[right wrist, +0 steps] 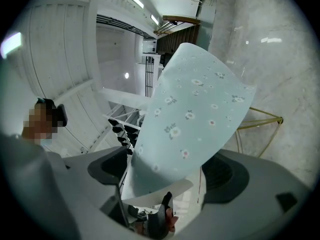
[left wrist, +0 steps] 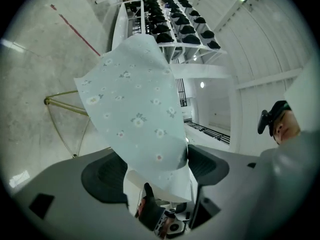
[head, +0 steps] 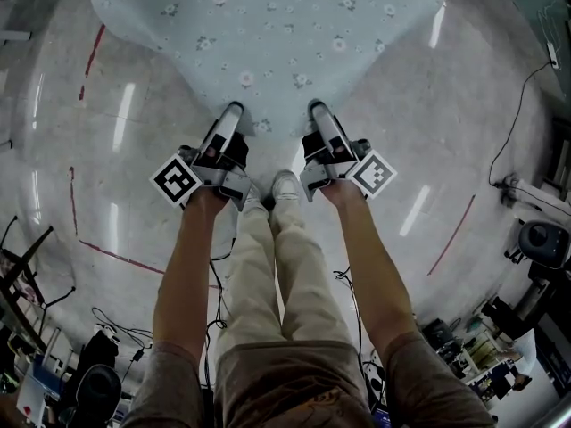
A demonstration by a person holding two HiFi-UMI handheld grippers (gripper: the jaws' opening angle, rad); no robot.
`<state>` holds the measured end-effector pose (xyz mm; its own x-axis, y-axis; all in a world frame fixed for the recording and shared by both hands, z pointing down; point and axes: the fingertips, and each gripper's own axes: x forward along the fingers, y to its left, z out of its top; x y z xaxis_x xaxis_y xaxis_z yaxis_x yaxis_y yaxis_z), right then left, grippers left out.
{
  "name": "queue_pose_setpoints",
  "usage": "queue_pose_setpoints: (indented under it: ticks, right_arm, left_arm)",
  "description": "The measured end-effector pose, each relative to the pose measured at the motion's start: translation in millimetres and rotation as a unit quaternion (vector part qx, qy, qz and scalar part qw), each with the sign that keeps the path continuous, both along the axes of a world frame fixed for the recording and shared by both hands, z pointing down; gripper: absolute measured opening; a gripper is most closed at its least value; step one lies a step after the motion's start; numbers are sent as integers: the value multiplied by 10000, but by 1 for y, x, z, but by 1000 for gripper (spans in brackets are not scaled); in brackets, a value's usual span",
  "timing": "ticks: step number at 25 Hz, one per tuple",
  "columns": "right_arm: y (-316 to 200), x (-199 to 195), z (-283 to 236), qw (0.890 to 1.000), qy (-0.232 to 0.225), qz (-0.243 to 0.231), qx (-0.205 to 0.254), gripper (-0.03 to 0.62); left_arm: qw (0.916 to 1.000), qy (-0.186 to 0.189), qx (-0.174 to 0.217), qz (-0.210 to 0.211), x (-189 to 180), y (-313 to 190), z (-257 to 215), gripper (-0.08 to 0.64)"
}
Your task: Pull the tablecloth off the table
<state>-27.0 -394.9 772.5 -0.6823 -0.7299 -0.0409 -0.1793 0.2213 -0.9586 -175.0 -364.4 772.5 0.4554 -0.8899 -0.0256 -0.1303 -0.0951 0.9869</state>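
— Question one: how does the left tool (head: 234, 110) stand?

— Wide. In the left gripper view its two dark pads (left wrist: 102, 176) sit far apart. A fold of the tablecloth (left wrist: 135, 114) rises out of the gap between them and comes right up to the pad at the right of that frame. I see no pinch on it.

— And the right tool (head: 318, 108)?

— Much the same, mirrored. Its jaws are spread wide, and the pale blue flowered cloth stands between them without being squeezed from either side.

— Where do both sit in the head view?

— Side by side at the centre of the frame, tips pointing up it. Both are at the near edge of the cloth, where it narrows to a hanging flap. Each has a marker cube (head: 176, 179) on its outer side, and bare forearms (head: 192, 275) run back from them to the bottom of the frame.

— The cloth itself?

— It spreads across the top of the head view and covers the worktop, which is hidden beneath it. In the gripper views, thin brass-coloured legs (left wrist: 62, 103) show beside the cloth.

— Around that?

— Glossy grey floor (head: 446, 150), with red tape lines (head: 94, 47) at the left. The person's pale shoes (head: 285, 185) are just below the tools, and cables (head: 116, 328) lie towards the lower left corner.
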Motion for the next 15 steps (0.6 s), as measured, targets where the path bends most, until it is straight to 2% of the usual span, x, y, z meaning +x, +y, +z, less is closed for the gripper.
queue_pose_setpoints:
  ticks: [5, 9, 11, 15]
  right_arm:
    - [0, -1, -1, 10000, -52, 61, 1, 428]
    - [0, -3, -1, 9999, -106, 42, 25, 365]
    - [0, -4, 0, 10000, -11, 42, 28, 343]
    - [2, -5, -4, 9999, 49, 150, 5, 251]
  left_arm:
    - [9995, 298, 6, -45, 4, -5, 2, 357]
    - [9989, 446, 108, -76, 5, -9, 0, 356]
    - [9989, 440, 163, -76, 5, -13, -3, 354]
    - [9997, 229, 68, -105, 4, -13, -8, 325]
